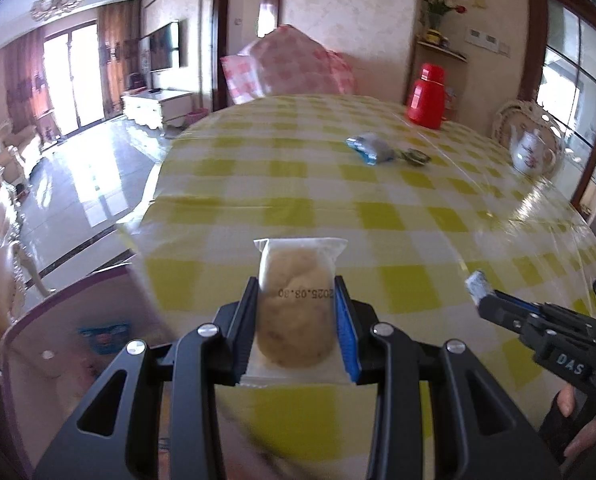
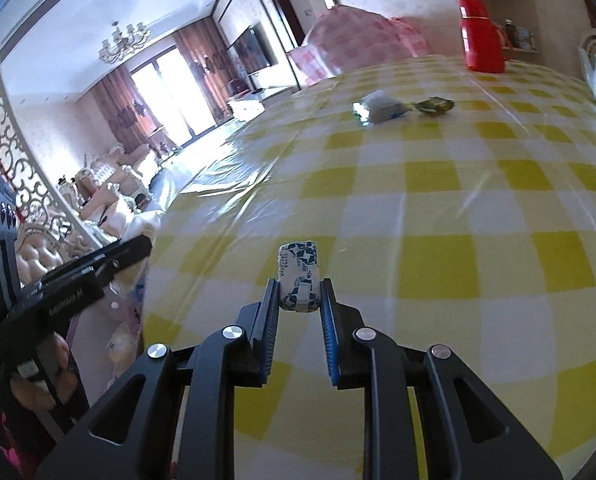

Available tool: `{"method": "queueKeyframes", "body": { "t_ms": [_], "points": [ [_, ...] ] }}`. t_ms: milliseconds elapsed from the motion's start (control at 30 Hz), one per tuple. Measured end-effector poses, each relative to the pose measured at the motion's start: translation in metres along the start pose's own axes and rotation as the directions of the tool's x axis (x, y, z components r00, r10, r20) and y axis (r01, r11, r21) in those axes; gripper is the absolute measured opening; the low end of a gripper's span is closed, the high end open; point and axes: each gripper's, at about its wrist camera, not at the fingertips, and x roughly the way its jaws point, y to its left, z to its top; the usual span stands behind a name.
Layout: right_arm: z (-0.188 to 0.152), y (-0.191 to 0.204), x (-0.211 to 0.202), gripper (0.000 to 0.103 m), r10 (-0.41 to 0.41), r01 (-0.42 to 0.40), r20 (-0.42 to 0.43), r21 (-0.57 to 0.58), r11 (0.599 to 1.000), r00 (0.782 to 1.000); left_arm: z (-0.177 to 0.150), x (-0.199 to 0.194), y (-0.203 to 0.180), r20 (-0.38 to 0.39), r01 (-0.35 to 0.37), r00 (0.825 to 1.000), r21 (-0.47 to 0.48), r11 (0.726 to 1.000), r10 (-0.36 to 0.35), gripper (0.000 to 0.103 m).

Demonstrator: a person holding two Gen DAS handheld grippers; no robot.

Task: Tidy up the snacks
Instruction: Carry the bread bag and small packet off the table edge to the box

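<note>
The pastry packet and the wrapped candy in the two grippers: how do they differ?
The pastry packet is clear, showing a tan round cake and a printed date; the wrapped candy is opaque white with a blue pattern. The packet is bigger and fills the left gripper; the candy is pinched in the right gripper. Both are held above the table.

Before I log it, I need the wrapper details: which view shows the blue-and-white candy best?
The right wrist view: the blue-and-white candy sits centred and sharp in the right tool. The left wrist view shows only its blurred tip.

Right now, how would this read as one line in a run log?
left gripper: shut on wrapped pastry | right gripper: shut on blue-white candy | on table: two snacks left
</note>
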Motion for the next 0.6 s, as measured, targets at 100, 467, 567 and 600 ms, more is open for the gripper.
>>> {"method": "queueKeyframes", "body": {
  "t_ms": [100, 467, 567, 600],
  "points": [
    [-0.003, 0.022, 0.003, 0.021, 0.019, -0.020, -0.014, -0.044, 0.999, 1.000, 0.002, -0.007, 0.030, 0.011, -0.043, 0.999, -0.036, 0.998, 0.044, 0.036],
    [-0.021, 0.109, 0.032, 0.021, 0.126, -0.150, -0.113, -0.232, 0.961, 0.986, 0.005, -0.018, 0.105, -0.004, -0.190, 0.982, -0.111, 0.976, 0.190, 0.036],
    [-0.033, 0.137, 0.039, 0.021, 0.146, -0.185, -0.147, -0.303, 0.935, 0.978, 0.004, -0.017, 0.118, -0.026, -0.233, 0.972, -0.113, 0.966, 0.232, 0.036],
    [-0.035, 0.143, 0.042, 0.021, 0.151, -0.195, -0.158, -0.320, 0.927, 0.976, 0.003, -0.017, 0.123, -0.037, -0.246, 0.969, -0.113, 0.963, 0.244, 0.036]
  ]
}}
